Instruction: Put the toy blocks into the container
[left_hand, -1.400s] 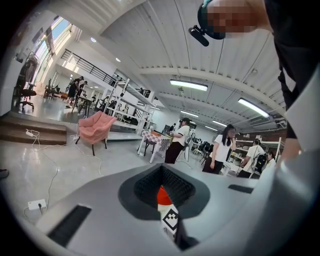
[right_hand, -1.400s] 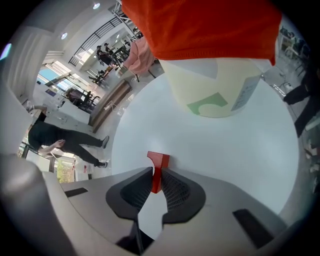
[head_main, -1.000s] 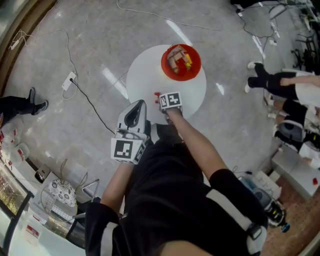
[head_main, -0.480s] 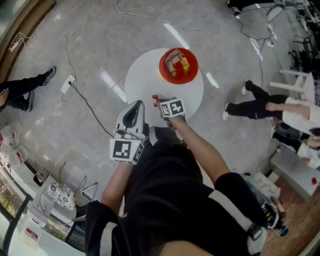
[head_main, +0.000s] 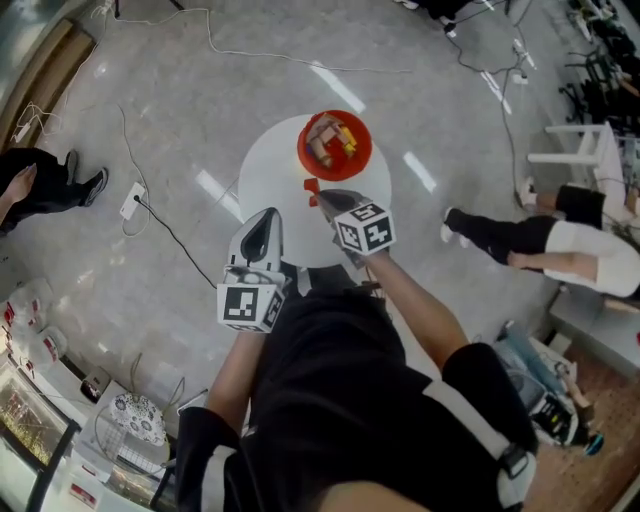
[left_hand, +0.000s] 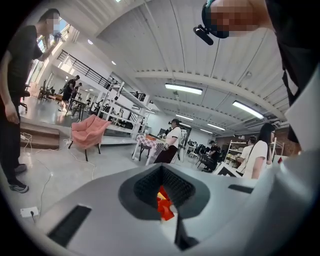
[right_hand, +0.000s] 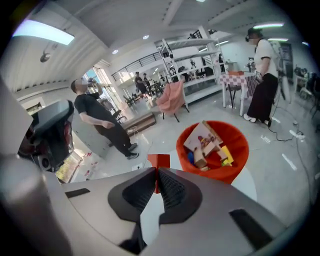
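Observation:
A small red block is pinched between the tips of my right gripper, whose jaws are closing on it. It hangs above the round white table, just short of the red bowl. The bowl holds several blocks, among them a yellow one, and a picture card. My left gripper hovers over the table's near edge, jaws together and empty. Through the gap behind its tips a bit of the red bowl shows.
The table stands on a grey polished floor. A cable and power strip lie to the left. One person stands at the left and another at the right. A pink chair and shelving are far off.
My right gripper has closed on the red block and carried it up off the table, nearer to the bowl. The left gripper has stayed put. The people nearby have walked on.

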